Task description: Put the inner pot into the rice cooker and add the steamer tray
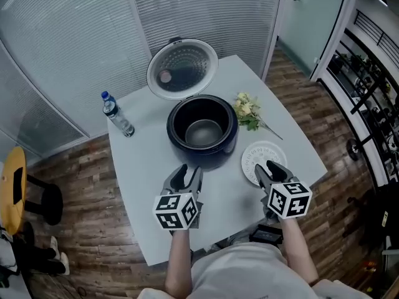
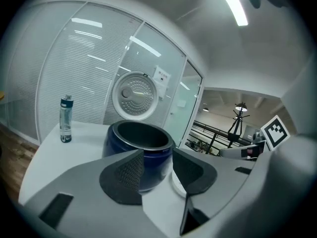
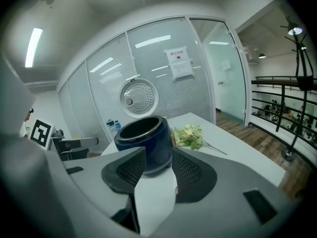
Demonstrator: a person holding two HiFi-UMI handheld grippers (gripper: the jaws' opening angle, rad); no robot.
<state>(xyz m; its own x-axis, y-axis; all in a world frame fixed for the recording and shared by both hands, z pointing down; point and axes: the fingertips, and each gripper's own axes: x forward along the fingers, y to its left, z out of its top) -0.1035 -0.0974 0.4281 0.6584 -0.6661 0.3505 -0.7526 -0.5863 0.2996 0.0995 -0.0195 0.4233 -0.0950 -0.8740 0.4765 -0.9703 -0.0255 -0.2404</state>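
"Where's the rice cooker [image 1: 215,157]?"

"Mid-table [image 1: 143,185], lid [image 1: 182,68] up toward the far corner, grey inner pot [image 1: 204,132] inside. The white steamer tray [image 1: 252,156] lies flat toward the right edge, just beside the cooker."

"The grippers?"

"Over the near edge. The left gripper [image 1: 188,172] and right gripper [image 1: 266,168] both stand wide apart with nothing between them, the right one above the tray."

Even ceiling light, fisheye-warped edges

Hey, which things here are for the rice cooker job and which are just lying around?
For the job: rice cooker, lid open; white steamer tray beside it; left gripper and right gripper, both open and empty.
Lying about: water bottle; flowers; yellow stool on the floor.
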